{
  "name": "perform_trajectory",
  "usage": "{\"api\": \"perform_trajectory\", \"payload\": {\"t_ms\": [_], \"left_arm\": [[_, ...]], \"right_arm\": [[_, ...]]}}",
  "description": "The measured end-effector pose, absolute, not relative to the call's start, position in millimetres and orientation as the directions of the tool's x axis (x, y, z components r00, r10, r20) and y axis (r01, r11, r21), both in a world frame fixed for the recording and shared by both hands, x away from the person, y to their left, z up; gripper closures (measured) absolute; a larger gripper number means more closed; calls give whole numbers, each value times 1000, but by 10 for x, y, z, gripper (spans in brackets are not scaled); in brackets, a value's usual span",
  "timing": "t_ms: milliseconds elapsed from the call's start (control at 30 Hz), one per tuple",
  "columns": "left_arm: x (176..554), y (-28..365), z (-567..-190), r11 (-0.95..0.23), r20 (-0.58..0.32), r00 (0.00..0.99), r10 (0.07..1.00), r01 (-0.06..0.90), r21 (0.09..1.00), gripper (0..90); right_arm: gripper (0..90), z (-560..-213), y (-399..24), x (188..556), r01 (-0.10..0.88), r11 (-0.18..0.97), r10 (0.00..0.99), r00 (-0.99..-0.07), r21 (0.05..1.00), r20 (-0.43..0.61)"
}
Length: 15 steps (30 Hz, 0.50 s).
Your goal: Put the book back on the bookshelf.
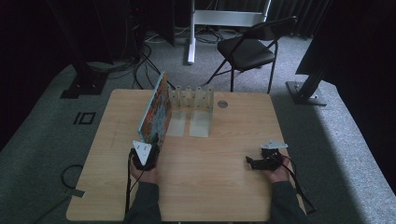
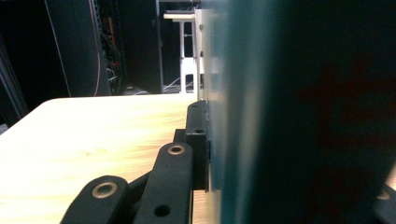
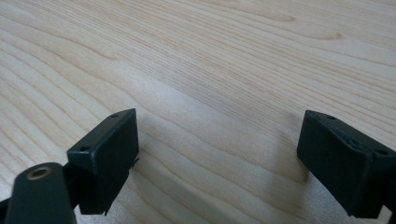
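1. At the table's left half, the left gripper is clamped on the near edge of a thin, flat picture book with a teal back and an orange-patterned front; the book stands on its lower edge on the pale wooden table, leaning slightly.
2. From the left gripper view, 1 black pad lies flat against the teal cover, so the grip looks square rather than on a corner. Judging by that, the hold is sound but sits at 1 end only, so the far end can swing.
3. Just behind the book stands a clear plastic rack with upright dividers, touching or nearly touching the book's far end; I cannot tell which slot it lines up with.
4. The step in hand seems to be feeding the book into that rack. To do it well, keep the book upright, line its far edge with 1 gap between dividers, and slide it along the table rather than lifting it.
5. Near the table's right edge, the right gripper rests low over bare wood with its jaws spread wide and nothing between them, well apart from the book.
6. Risk: a push at an angle could shove the light rack backward, so the free gripper could steady it.
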<state>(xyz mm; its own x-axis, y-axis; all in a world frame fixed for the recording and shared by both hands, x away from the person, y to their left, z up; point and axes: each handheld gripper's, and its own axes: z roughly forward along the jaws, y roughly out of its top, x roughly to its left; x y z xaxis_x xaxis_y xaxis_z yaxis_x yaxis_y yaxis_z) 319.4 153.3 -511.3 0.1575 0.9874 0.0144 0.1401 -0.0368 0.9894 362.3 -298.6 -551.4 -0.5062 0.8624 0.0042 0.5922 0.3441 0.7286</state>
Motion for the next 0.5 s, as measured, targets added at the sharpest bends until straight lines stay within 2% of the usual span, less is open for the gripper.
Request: {"api": "perform_trajectory", "payload": {"t_ms": [167, 500], "left_arm": [[3186, 1535, -5108, -53, 32, 157, 987, 130, 990, 785], [3171, 1561, -5071, -48, 26, 181, 983, 117, 992, 688]], "right_arm": [[125, -5514, -2986, 3623, 592, 344, 862, -506, 729, 4], [125, -5514, -2985, 3623, 592, 344, 862, -506, 729, 4]]}}
